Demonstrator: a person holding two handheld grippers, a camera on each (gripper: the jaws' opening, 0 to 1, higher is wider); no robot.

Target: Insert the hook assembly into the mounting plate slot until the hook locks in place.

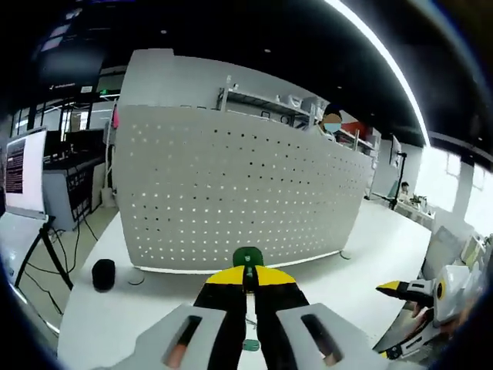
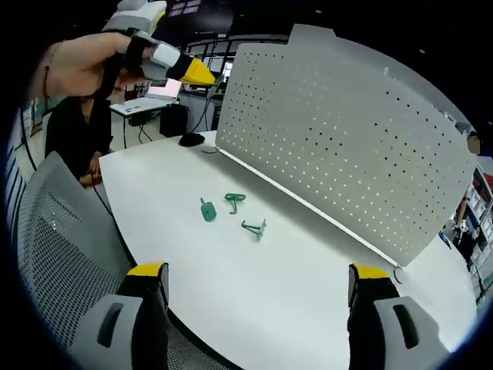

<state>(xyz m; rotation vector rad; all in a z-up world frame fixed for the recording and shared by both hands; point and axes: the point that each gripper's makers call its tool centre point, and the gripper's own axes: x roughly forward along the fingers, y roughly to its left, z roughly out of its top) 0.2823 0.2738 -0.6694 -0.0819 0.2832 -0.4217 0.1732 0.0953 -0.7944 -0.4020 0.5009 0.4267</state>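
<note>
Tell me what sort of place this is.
Probably a lab or workshop office. A white table carries a tall perforated pegboard panel and green hooks. Behind it are metal shelving, a monitor on a stand and a mesh chair.

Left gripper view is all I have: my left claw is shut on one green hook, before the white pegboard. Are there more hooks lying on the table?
Observer: Yes. In the right gripper view, three green hooks lie loose and close together on the white table, in front of the pegboard.
Operator: And the right claw, is it open or does it hold something?
Observer: The right claw is wide open and holds nothing. It points at the hooks from the table's near edge.
</note>
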